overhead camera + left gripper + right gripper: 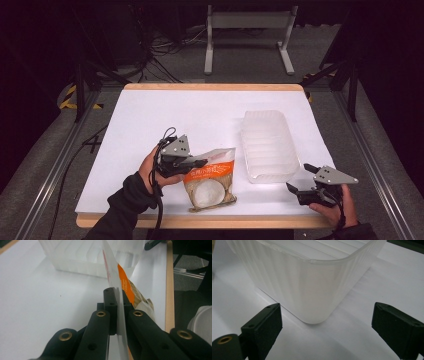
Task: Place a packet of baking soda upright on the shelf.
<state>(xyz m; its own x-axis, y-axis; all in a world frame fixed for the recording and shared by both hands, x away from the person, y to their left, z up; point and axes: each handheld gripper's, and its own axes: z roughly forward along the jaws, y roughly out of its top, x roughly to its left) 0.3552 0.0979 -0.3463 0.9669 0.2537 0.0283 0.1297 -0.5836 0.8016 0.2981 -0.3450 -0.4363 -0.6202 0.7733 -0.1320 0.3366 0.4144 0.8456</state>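
Observation:
A snack bag [210, 179] with an orange band and a clear window lies near the table's front edge, its upper left corner raised. My left gripper [199, 163] is shut on that corner; in the left gripper view the bag's thin white edge [120, 302] is pinched between the jaws. A translucent ribbed plastic tub [266, 145] stands to the right of the bag. My right gripper [299, 179] stands open at the tub's near right corner, and the tub's rounded corner [312, 290] rises just beyond its spread jaws, untouched.
The white table top [165, 115] has a wooden rim. A metal frame [248, 35] and cables lie on the floor behind the table. Rails run along both sides.

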